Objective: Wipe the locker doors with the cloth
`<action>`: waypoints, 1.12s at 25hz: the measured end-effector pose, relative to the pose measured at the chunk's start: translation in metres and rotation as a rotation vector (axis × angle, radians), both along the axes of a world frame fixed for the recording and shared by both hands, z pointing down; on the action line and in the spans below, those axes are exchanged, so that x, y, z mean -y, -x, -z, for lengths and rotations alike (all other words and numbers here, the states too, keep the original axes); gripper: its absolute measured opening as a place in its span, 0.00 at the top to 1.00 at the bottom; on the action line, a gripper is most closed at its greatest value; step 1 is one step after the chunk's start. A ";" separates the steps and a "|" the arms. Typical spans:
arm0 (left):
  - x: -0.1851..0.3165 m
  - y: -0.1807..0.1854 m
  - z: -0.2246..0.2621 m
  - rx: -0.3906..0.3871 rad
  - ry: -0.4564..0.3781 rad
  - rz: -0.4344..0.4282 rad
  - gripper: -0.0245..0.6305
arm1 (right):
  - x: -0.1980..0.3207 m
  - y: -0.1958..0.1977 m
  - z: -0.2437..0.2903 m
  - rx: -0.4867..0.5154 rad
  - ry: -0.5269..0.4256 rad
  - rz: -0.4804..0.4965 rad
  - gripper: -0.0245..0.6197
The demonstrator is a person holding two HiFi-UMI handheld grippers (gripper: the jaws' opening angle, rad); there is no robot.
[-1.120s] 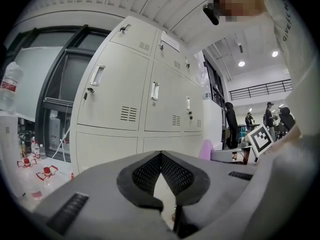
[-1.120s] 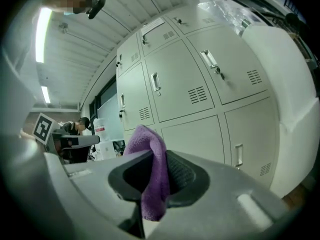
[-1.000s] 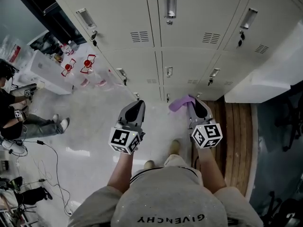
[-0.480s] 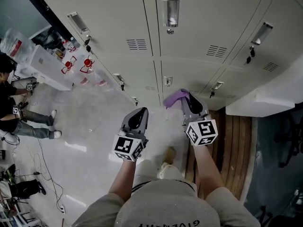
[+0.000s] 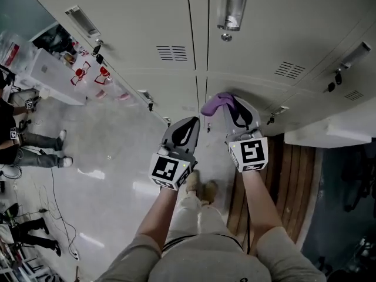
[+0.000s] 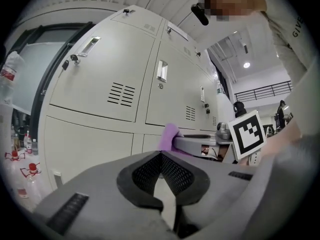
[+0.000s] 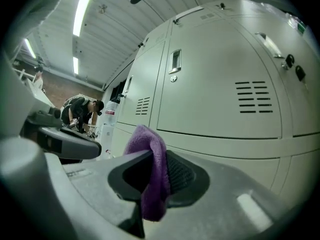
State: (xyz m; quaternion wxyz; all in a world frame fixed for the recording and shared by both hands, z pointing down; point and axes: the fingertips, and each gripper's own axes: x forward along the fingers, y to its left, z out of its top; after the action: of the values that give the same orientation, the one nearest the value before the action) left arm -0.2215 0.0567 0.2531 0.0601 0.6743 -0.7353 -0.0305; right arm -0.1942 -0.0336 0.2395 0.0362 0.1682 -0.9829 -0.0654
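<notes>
A bank of cream locker doors (image 5: 247,46) rises before me, each with a metal handle (image 5: 232,7) and vent slots (image 7: 255,97). My right gripper (image 5: 232,109) is shut on a purple cloth (image 5: 216,103), whose folded end sticks out past the jaw tips, close to the lockers. The same cloth (image 7: 152,176) hangs between the jaws in the right gripper view. My left gripper (image 5: 187,129) is shut with nothing in it, a little left of and lower than the right one. In the left gripper view the cloth (image 6: 169,136) shows beyond its tips.
A wooden bench or platform (image 5: 296,175) lies at the right beside the lockers. A white table with red-capped bottles (image 5: 88,75) stands at the left. A person (image 5: 23,140) sits on the grey floor far left, with cables (image 5: 56,198) nearby.
Both grippers have risen toward the lockers, and my view has closed in on the doors. The cloth stays held in the right gripper.
</notes>
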 end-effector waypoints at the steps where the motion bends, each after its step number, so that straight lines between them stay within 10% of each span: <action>1: 0.008 0.002 -0.001 0.007 -0.009 -0.012 0.96 | 0.003 0.005 0.002 -0.003 -0.018 -0.003 0.87; 15: 0.052 0.024 -0.017 -0.049 -0.023 -0.065 0.96 | 0.017 0.049 0.002 -0.145 -0.321 -0.138 0.85; 28: 0.042 0.044 -0.068 -0.108 0.028 -0.050 0.96 | 0.022 0.051 -0.066 -0.212 -0.288 -0.155 0.85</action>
State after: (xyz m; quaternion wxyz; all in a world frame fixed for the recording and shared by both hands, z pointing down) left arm -0.2652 0.0147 0.3207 0.1097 0.6888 -0.7144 -0.0552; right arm -0.2453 -0.0552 0.3055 0.1201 0.2391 -0.9382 -0.2196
